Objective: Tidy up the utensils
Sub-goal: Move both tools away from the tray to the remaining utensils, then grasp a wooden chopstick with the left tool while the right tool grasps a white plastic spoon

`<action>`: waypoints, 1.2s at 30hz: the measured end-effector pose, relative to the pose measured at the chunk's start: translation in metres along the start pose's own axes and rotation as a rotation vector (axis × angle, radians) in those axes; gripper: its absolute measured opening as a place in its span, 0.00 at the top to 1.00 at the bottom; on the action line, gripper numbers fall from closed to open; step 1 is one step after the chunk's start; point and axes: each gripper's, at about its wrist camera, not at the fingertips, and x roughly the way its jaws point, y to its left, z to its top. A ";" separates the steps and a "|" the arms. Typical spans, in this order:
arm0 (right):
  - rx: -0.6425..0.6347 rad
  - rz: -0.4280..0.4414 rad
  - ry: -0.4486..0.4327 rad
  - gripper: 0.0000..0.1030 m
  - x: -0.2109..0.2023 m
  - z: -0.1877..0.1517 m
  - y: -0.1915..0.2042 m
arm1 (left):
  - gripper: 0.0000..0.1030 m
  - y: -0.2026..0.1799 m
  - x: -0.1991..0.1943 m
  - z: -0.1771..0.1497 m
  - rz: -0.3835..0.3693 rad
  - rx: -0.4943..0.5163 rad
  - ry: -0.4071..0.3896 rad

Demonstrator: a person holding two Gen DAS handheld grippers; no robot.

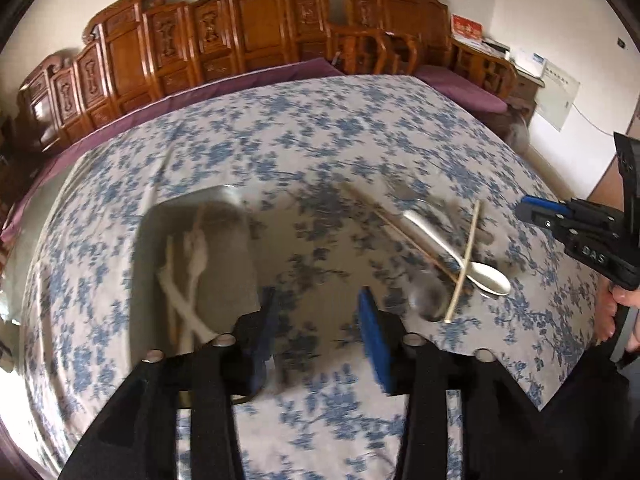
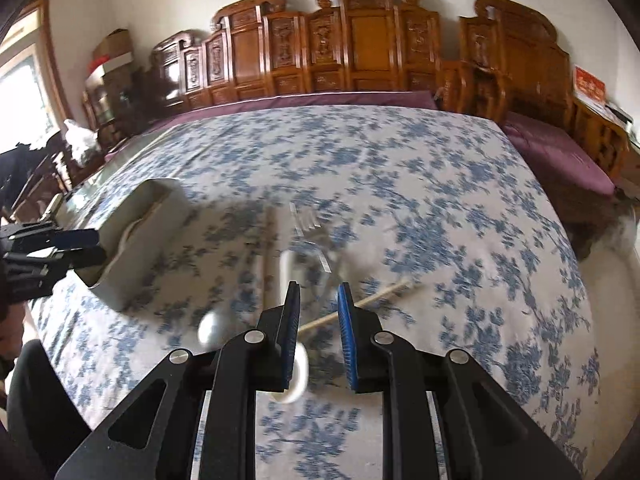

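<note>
A metal tray (image 1: 224, 200) sits on the floral tablecloth, holding a white fork (image 1: 196, 256) and other pale utensils. To its right lie a white spoon (image 1: 476, 264), crossed chopsticks (image 1: 466, 260), a metal fork (image 1: 404, 194) and a blurred metal spoon (image 1: 426, 296). My left gripper (image 1: 320, 336) is open and empty, low over the cloth between tray and pile. My right gripper (image 2: 318, 336) is open above the white spoon (image 2: 290, 280), a chopstick (image 2: 360, 304) and the metal fork (image 2: 308, 224). The tray (image 2: 152, 216) shows at the left.
The floral tablecloth (image 1: 320, 128) covers a large table edged in purple (image 1: 240, 80). Carved wooden furniture (image 2: 360, 48) lines the far wall. The other gripper (image 1: 576, 228) shows at the right edge of the left wrist view, and at the left edge (image 2: 52, 248) in the right wrist view.
</note>
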 end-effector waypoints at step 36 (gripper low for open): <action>0.123 -0.087 0.061 0.59 0.017 -0.014 -0.040 | 0.85 -0.122 0.102 0.005 -0.167 0.152 0.144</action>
